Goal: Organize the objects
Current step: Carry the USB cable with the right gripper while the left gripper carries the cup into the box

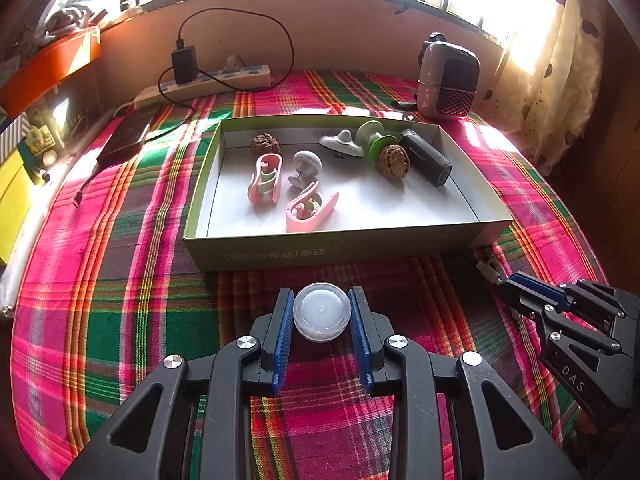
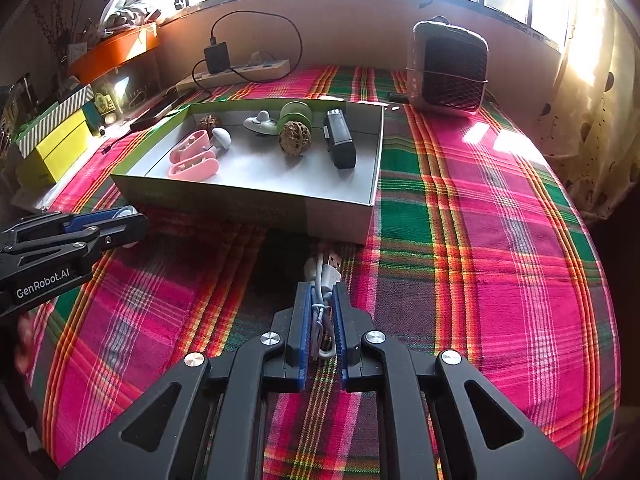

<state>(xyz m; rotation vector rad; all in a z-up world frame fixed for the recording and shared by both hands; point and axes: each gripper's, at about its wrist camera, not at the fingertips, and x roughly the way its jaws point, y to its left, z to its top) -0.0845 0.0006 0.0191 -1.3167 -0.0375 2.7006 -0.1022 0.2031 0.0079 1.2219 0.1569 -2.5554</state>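
Bright sunlight from the barred window washes over a table covered in a pink, green and orange plaid cloth (image 2: 480, 216). Just ahead of both tools sits an open shallow cardboard box (image 1: 336, 246), green on the outside and white within. Inside it lie two pink clips (image 1: 266, 178), a white mushroom-shaped knob (image 1: 306, 166), two walnuts (image 1: 394, 160), a white saucer-shaped toy (image 1: 342, 143), a green and white spool (image 1: 374, 136) and a black rectangular device (image 1: 426, 158).

The left hand-held gripper (image 1: 322, 314) is clamped on a small round clear plastic container with a white lid (image 1: 322, 312), its blue pads pressed to either side, just short of the box's near wall. The right hand-held gripper (image 2: 320, 320) is clamped on a coiled white USB cable (image 2: 320, 304), whose plug end pokes out past the fingertips toward the near right corner of the box. In the left wrist view, this gripper shows at the right, beside the left one.

Farther beyond the box, a small grey heater with a dark mesh front (image 2: 450, 72) stands near the wall, and a power strip with a black adapter (image 1: 204, 80) lies off to the left. A dark phone-like slab (image 1: 126, 138) rests left of the box
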